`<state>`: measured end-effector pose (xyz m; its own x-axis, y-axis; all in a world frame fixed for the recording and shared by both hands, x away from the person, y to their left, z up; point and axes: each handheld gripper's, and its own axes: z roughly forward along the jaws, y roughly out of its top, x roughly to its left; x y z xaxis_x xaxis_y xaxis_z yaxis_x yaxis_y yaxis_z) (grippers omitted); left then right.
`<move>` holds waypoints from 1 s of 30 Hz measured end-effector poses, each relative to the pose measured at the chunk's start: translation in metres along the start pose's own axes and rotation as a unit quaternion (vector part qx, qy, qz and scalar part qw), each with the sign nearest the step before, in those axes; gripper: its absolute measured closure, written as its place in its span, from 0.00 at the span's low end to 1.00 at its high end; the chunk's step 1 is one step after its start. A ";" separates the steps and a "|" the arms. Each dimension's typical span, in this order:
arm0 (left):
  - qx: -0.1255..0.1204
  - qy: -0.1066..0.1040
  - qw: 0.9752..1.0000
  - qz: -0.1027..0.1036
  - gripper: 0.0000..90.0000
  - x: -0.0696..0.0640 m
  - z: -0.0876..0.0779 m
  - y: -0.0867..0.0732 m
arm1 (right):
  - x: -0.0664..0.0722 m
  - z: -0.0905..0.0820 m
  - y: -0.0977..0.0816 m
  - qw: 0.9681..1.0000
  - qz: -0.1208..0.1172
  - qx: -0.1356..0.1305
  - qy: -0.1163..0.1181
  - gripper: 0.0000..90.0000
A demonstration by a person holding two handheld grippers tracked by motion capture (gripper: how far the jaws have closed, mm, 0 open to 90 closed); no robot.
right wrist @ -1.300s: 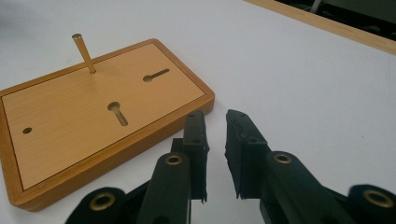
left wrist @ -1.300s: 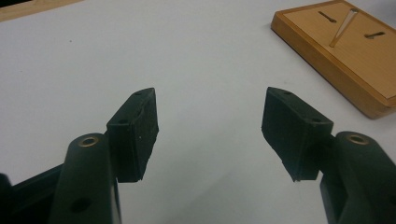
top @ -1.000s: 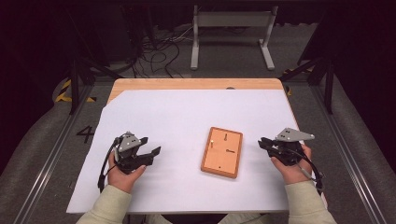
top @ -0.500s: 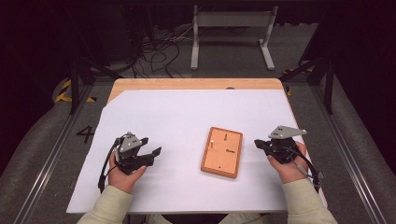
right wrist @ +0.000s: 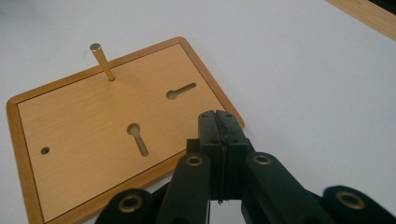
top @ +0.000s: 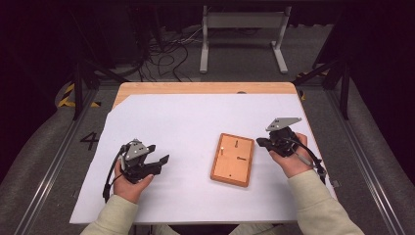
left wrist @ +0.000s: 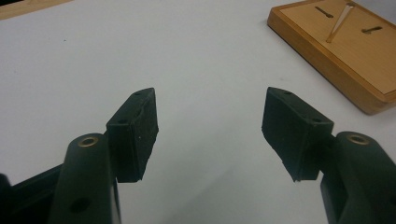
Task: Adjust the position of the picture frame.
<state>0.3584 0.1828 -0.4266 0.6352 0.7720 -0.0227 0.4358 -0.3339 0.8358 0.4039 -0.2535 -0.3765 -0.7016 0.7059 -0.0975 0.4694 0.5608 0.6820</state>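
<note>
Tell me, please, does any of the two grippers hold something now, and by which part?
Nothing is held. The left gripper is open over the bare white table; the right gripper is shut on nothing beside the wooden board.

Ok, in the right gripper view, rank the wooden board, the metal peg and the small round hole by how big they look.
1. wooden board, by far the largest.
2. metal peg, standing at the board's far corner.
3. small round hole, the smallest, near the board's left edge.

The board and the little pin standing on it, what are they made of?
The board looks like wood or wood veneer: pale orange-brown with a faint grain, a smooth satin face and a darker raised rim. The pin looks like metal, likely brass: yellowish and shiny, with a flat bright tip. From the pictures alone, neither can be settled for sure.
</note>
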 end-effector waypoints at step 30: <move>0.005 -0.004 1.000 0.002 0.40 0.000 0.002 -0.002 | -0.026 0.063 0.019 0.986 0.079 0.136 -0.055 1.00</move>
<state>0.3590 0.1828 -0.4288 0.6423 0.7661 -0.0230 0.4383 -0.3426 0.8310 0.4648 -0.2339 -0.4073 -0.5519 0.8286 -0.0940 0.7052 0.5239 0.4777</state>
